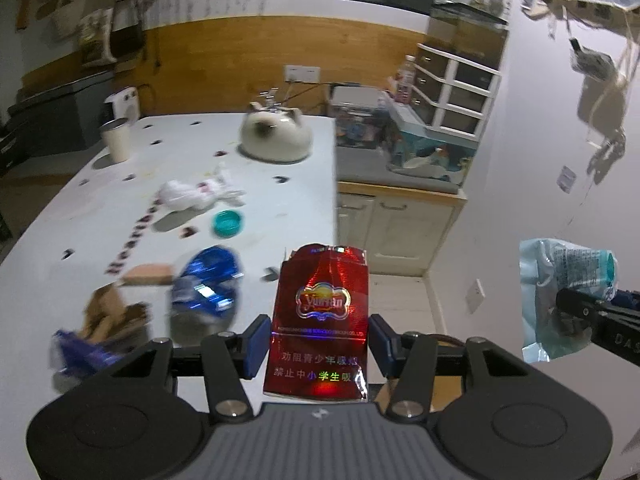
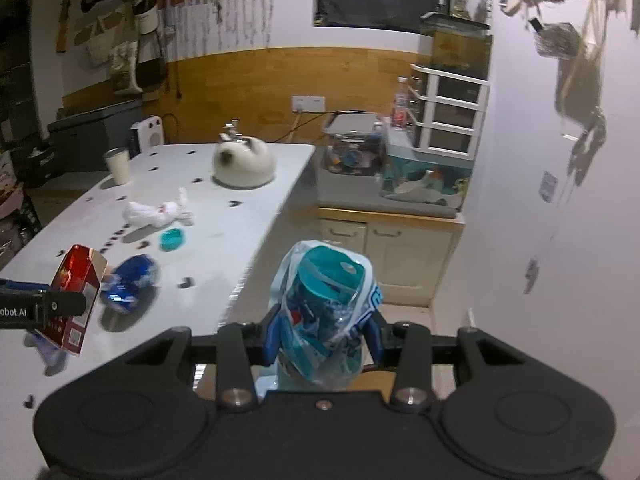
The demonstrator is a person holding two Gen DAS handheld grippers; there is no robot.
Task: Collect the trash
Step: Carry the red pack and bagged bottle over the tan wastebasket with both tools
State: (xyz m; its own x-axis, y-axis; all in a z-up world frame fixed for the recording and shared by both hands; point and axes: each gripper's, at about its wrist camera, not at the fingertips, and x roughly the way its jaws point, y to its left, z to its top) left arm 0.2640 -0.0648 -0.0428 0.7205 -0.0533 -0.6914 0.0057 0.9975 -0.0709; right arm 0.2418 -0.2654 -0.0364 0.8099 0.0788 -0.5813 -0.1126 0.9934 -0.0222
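the left gripper is clamped on a red cigarette pack, held upright off the near edge of the white table. the right gripper pinches a teal-printed plastic wrapper out past the table's right side, over the floor. both loads look mid-carry toward a bin that neither view shows. next comes dropping them, then returning for the blue foil wrapper, teal cap, crumpled tissue and brown cardboard scraps on the table.
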